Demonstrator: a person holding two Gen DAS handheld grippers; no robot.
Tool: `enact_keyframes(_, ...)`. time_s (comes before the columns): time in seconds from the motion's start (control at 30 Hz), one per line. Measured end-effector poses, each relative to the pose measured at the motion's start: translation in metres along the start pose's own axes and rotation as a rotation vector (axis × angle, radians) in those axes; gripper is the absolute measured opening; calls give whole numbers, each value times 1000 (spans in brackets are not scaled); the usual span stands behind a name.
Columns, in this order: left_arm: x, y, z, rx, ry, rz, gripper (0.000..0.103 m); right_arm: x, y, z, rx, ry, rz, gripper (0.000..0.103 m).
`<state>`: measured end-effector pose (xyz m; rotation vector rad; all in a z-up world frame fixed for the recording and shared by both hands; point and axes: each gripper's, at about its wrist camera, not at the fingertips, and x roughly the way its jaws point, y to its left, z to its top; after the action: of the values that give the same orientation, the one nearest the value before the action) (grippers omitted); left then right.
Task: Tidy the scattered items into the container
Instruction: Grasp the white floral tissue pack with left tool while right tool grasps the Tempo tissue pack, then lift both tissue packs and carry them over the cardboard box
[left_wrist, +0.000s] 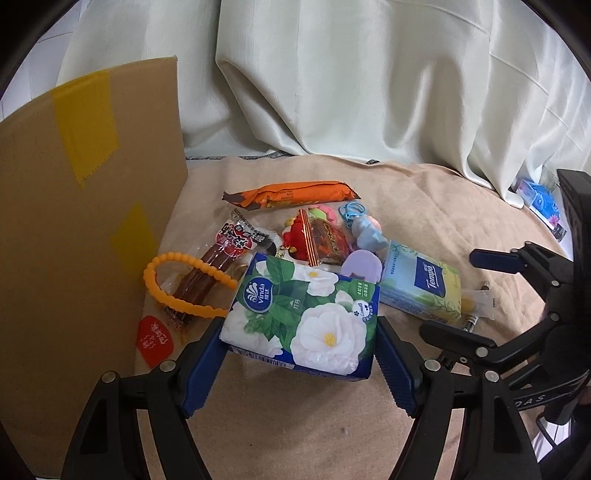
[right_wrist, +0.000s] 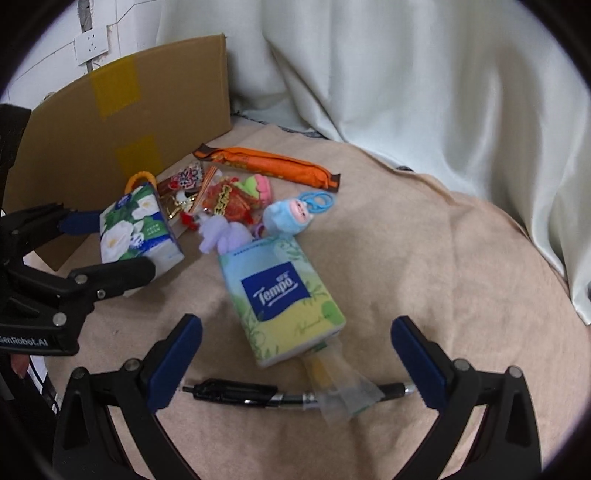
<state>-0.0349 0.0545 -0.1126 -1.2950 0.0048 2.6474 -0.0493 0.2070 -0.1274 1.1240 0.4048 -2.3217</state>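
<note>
Vinda tissue pack (left_wrist: 301, 312), a soft glossy floral-printed block, is clenched across its width in the left claw (left_wrist: 299, 354), lifted beside the upright cardboard container (left_wrist: 74, 221) at the surface's left edge. The Tempo tissue pack (right_wrist: 282, 299) lies ahead of the released, wide-spread right claw (right_wrist: 295, 362), long axis pointing away; a black pen (right_wrist: 236, 393) lies crosswise between its pads.

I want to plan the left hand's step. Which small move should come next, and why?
Probably carry the blue floral Vinda tissue pack left toward the brown cardboard box. The left gripper fingers already press both its sides, it looks raised off the beige cloth, and the box stands just left.
</note>
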Motion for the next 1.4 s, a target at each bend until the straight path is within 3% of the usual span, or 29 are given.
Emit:
enact_keyframes(0.23,1,-1,0,4,2,-14,78,11,5,1,-2,9,26,94)
enact_keyframes(0.3,0,0,-1,4,1,-13,78,14,7,1,-8,16,34,87)
enact_keyframes(0.37,1,1,-2,8,6,-11,78,18,8,0,-5,35,40,69)
enact_keyframes(0.5,-2,2,-3,2,-2,-12,78,16,6,3,24,32,50,67)
enact_keyframes(0.8,-4,-7,3,6,-26,-18,78,-24,-10,12,93,-74,46,66)
enact_keyframes(1.17,-12,-49,30,75,-93,-22,78,-66,-50,-6,218,-140,-41,66)
enact_keyframes(1.4,-8,-54,39,58,-102,-22,78,-83,-65,-7,278,-168,-92,65)
